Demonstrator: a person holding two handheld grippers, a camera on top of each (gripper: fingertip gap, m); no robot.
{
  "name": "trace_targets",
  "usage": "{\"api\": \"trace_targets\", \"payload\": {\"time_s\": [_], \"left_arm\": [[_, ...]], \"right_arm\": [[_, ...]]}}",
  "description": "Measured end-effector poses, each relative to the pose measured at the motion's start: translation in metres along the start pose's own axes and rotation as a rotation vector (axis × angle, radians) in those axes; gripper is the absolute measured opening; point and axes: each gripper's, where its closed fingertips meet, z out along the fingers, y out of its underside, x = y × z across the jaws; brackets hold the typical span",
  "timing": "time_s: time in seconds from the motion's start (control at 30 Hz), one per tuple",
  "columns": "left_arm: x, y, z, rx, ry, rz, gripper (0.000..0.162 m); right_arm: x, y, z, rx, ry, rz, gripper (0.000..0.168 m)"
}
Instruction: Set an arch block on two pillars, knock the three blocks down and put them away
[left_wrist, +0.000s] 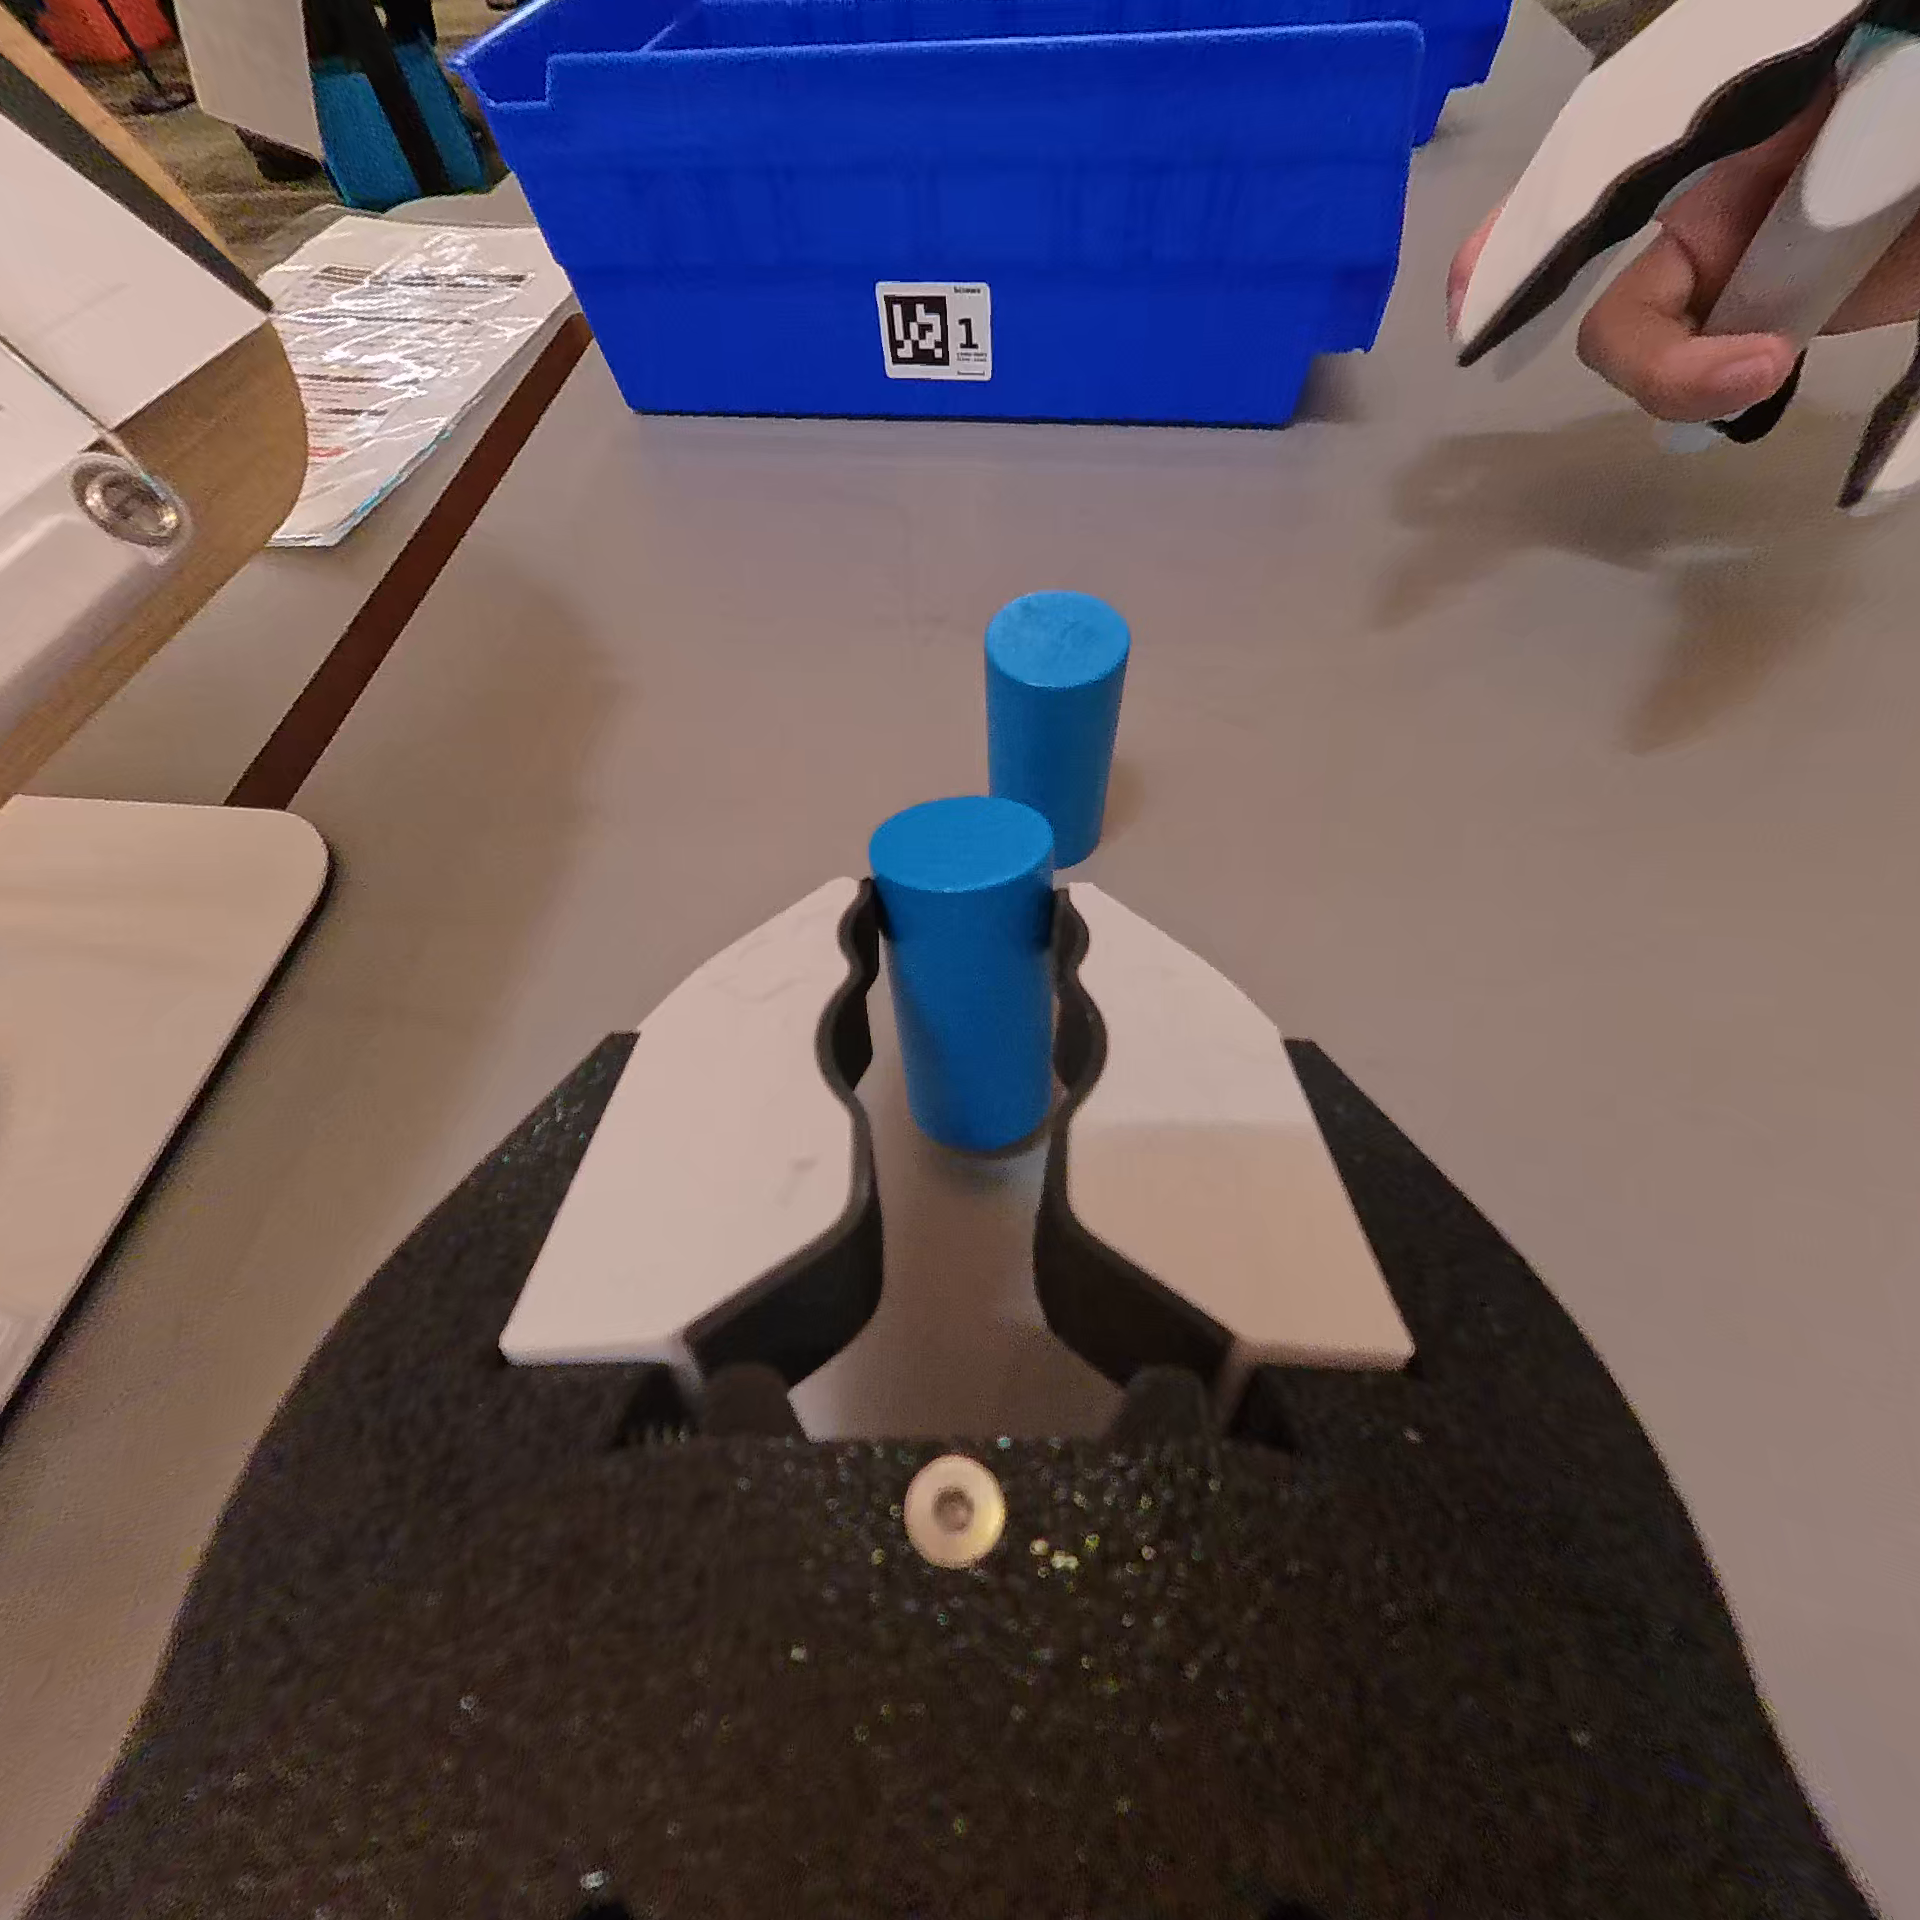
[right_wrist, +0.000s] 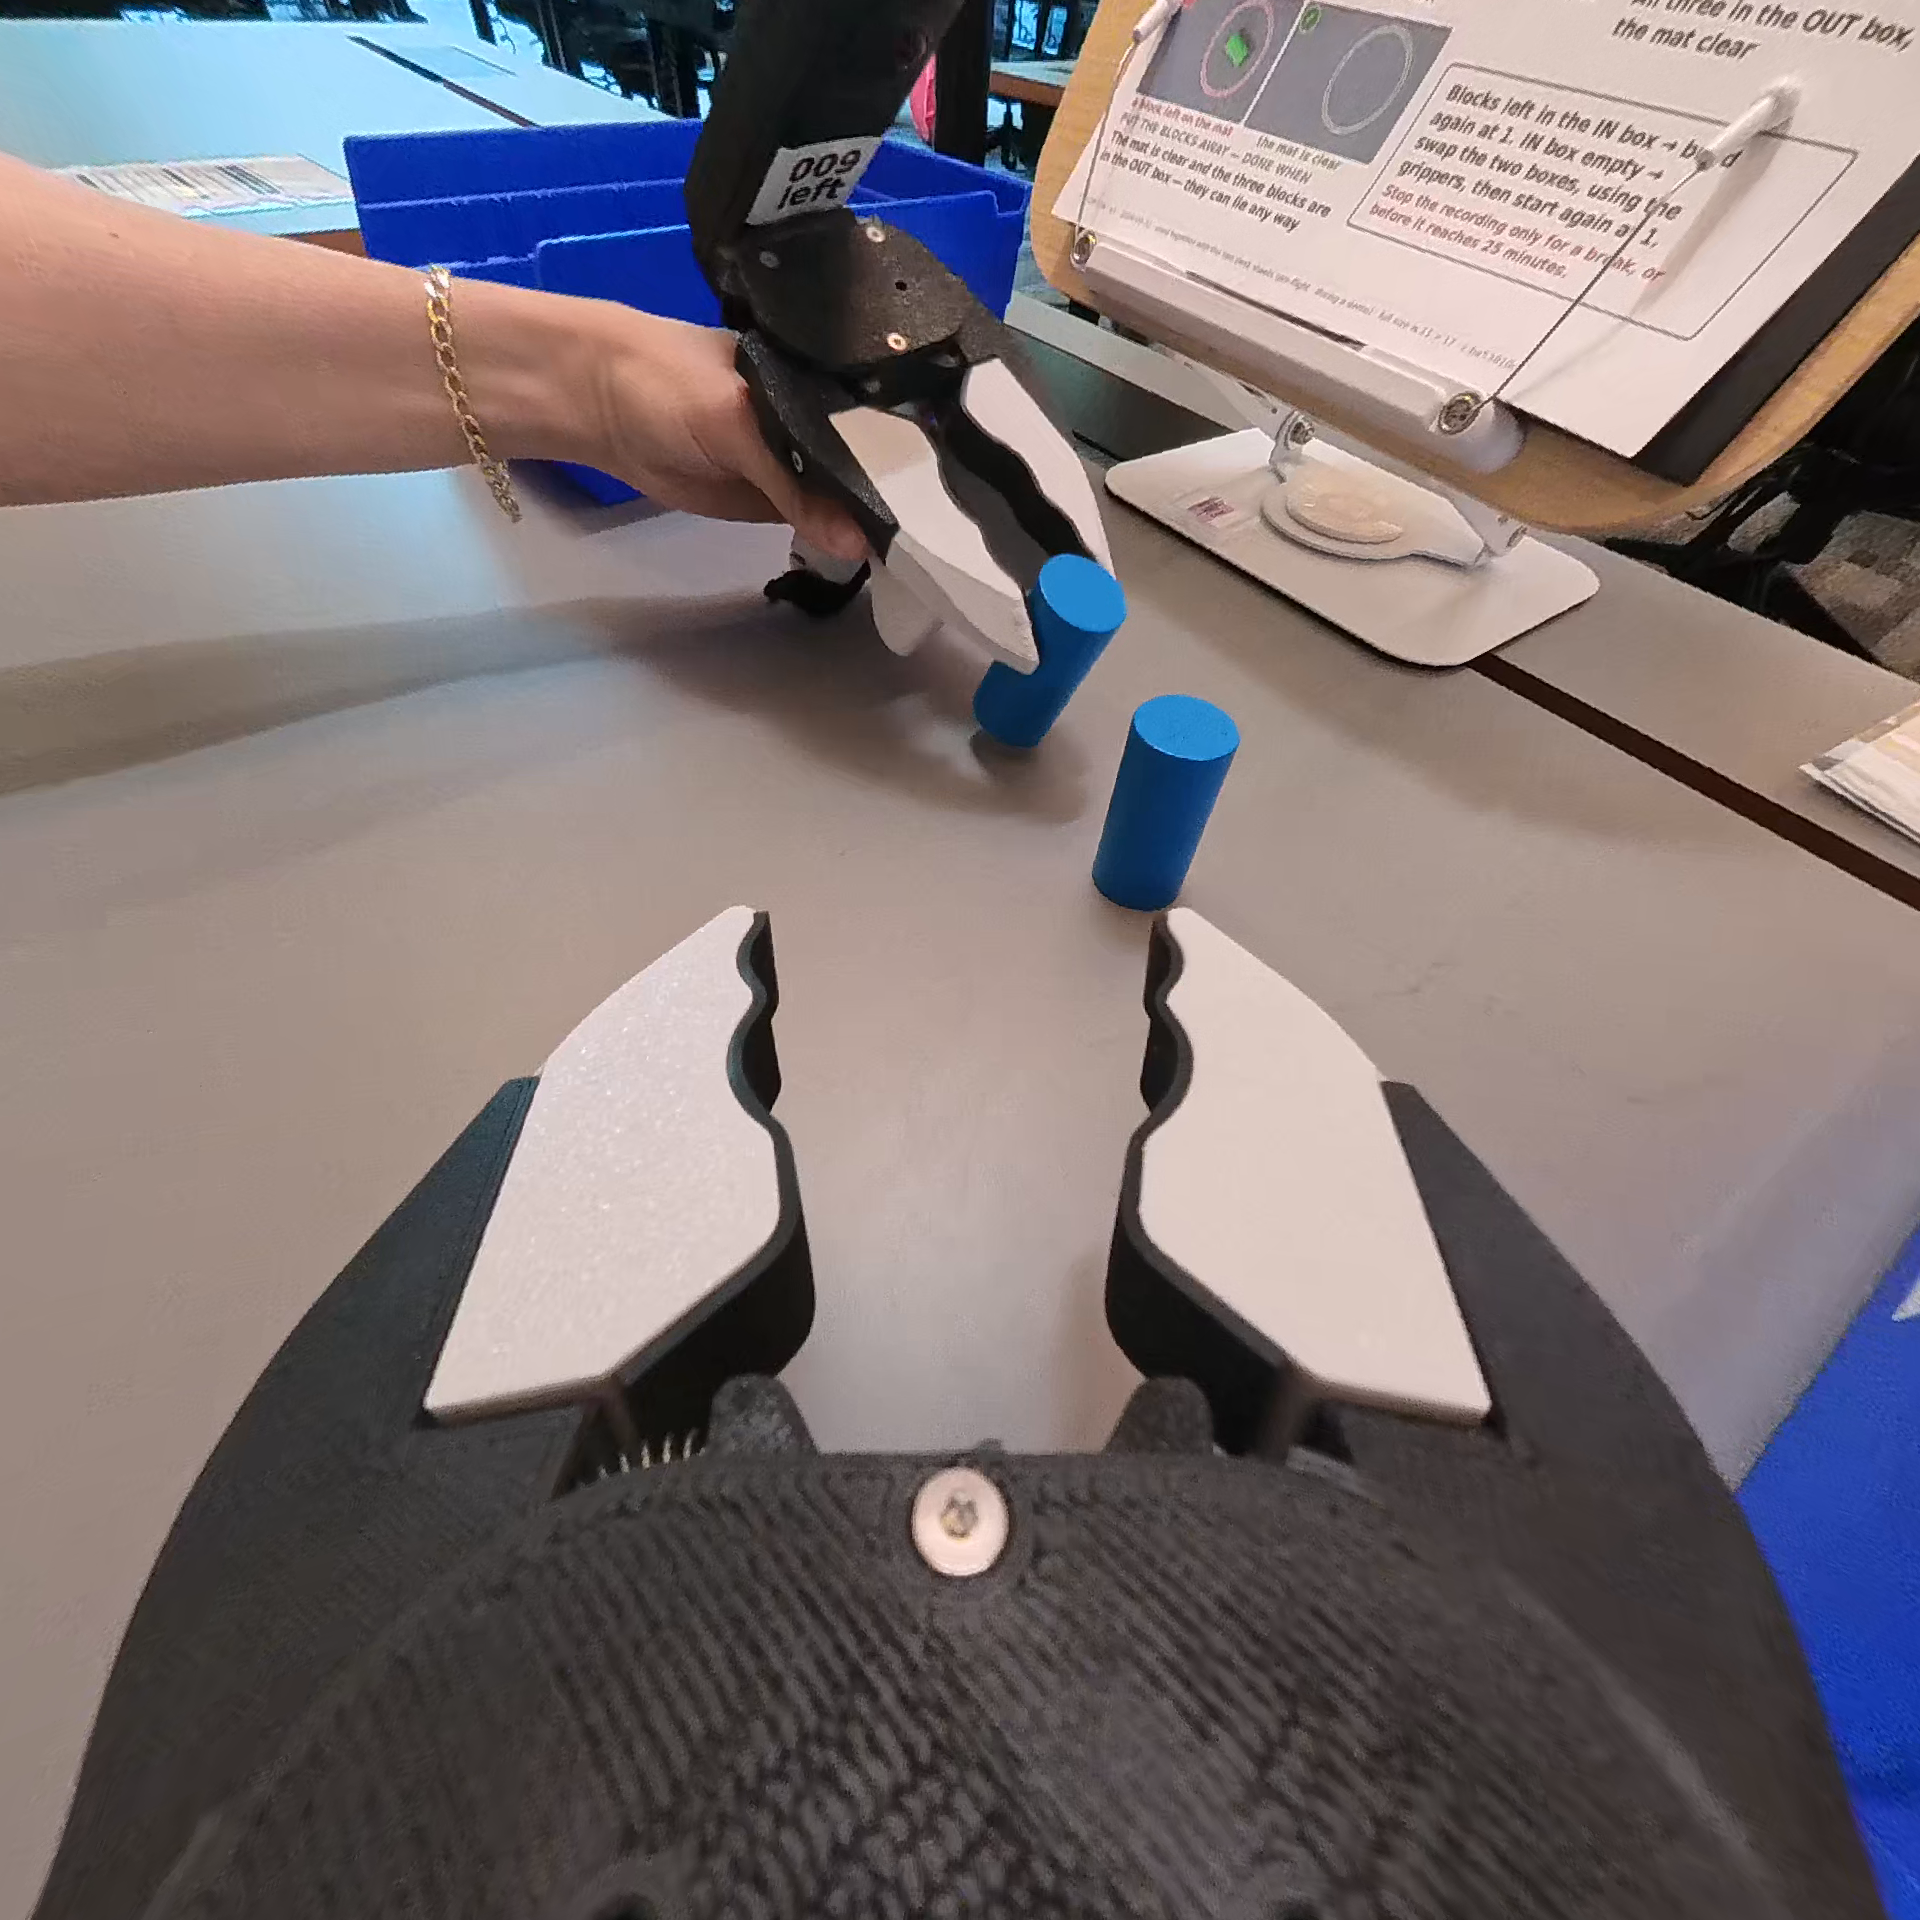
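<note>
My left gripper (left_wrist: 964, 914) is shut on a blue cylinder (left_wrist: 961, 1018), gripped near its top. In the right wrist view this cylinder (right_wrist: 1039, 675) hangs tilted, its lower end at or just above the grey table (right_wrist: 416, 935); I cannot tell which. A second blue cylinder (left_wrist: 1055, 717) stands upright on the table just beyond it, untouched. My right gripper (right_wrist: 961, 935) is open and empty, low over the table, with the standing cylinder (right_wrist: 1164, 800) just past its right fingertip. The left gripper (right_wrist: 1049, 613) and the hand holding it (right_wrist: 665, 426) show there too. The right gripper (left_wrist: 1662, 416) appears at the top right of the left wrist view.
A blue divided bin (left_wrist: 966, 208) with a square tag stands at the far side of the table. A tilted board with a printed sheet (right_wrist: 1455, 208) on a white stand (right_wrist: 1351, 551) is beside the table edge. Papers (left_wrist: 405, 353) lie on the neighbouring table. Something blue (right_wrist: 1849, 1507) is at my lower right. Spacing between my two grippers at the tips: around 15 cm.
</note>
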Motion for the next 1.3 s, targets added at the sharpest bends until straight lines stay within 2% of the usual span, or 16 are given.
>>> {"api": "trace_targets", "payload": {"time_s": [0.37,0.77,1.3], "left_arm": [[-0.003,0.002,0.011,-0.038,-0.013,0.021,0.031],[-0.004,0.014,-0.007,-0.055,-0.030,-0.019,0.031],[-0.003,0.015,-0.009,-0.060,-0.025,-0.028,0.031]], "right_arm": [[-0.001,0.006,0.004,-0.013,-0.009,0.007,0.069],[-0.003,0.005,0.004,-0.007,-0.014,0.006,0.068],[-0.002,0.004,0.006,-0.009,-0.014,0.014,0.068]]}}
